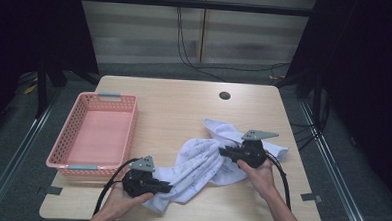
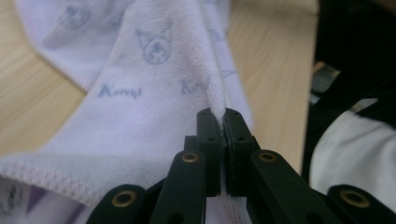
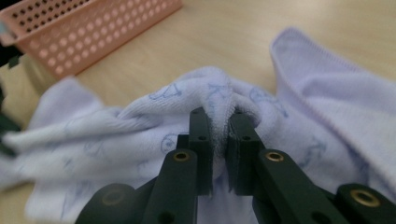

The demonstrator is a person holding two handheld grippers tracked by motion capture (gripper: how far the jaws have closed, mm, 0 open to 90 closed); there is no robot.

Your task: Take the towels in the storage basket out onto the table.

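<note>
two grippers pinch a soft, light printed towel point(image 1: 207, 158) lying crumpled on the table point(image 1: 184, 105) beside a pink basket point(image 1: 95, 131): left gripper point(image 2: 218, 115) clamps a hemmed fold, right gripper point(image 3: 218, 116) a bunched ridge. close views show the bite; the high view shows the limp cloth sagging between.

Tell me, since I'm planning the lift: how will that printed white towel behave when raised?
The towel will probably sag and drape, since it already lies twisted and bunched between the left claw and right claw. Likely light. Its looped weave, pinched in shut jaws, should resist slipping.
</note>
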